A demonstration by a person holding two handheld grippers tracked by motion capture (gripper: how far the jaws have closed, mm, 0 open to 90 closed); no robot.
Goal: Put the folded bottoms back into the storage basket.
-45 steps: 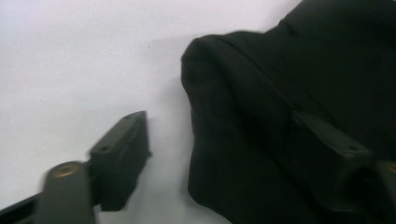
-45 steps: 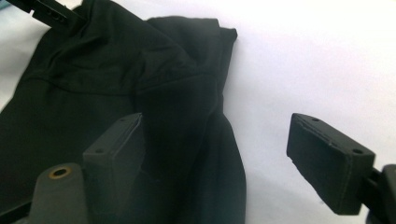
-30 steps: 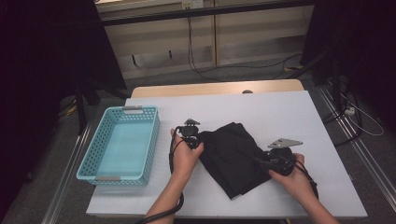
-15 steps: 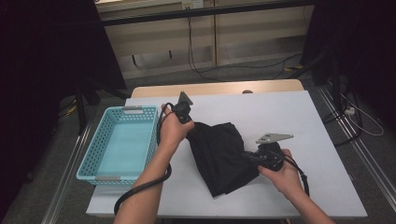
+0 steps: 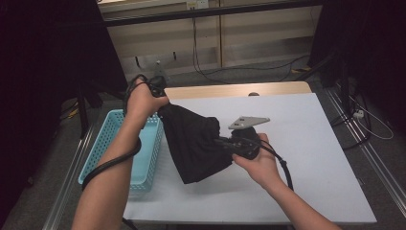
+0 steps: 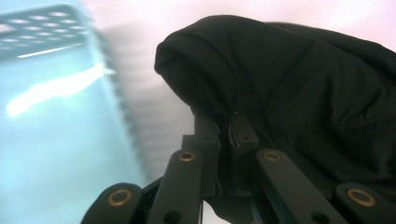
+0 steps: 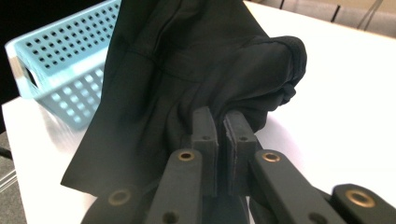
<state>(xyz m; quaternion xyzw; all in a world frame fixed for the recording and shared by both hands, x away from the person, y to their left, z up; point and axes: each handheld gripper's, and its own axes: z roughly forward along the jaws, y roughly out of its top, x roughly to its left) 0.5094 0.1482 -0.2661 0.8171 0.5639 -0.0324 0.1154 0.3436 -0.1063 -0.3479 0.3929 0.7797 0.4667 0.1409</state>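
Black cloth (image 5: 198,143) hides both grippers' fingertips; left fingers (image 6: 205,135) and right fingers (image 7: 205,126) pinch it.

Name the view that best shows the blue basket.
The high view: the blue basket shows nearly whole on the table's left edge, beside the lifted black cloth. The right gripper view catches one perforated corner behind the cloth; the left gripper view gives a blurred stretch of its inside.

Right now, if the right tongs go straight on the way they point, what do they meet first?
The black cloth that the right tongs already pinch; beyond it, probably the blue basket, though depth is unclear.
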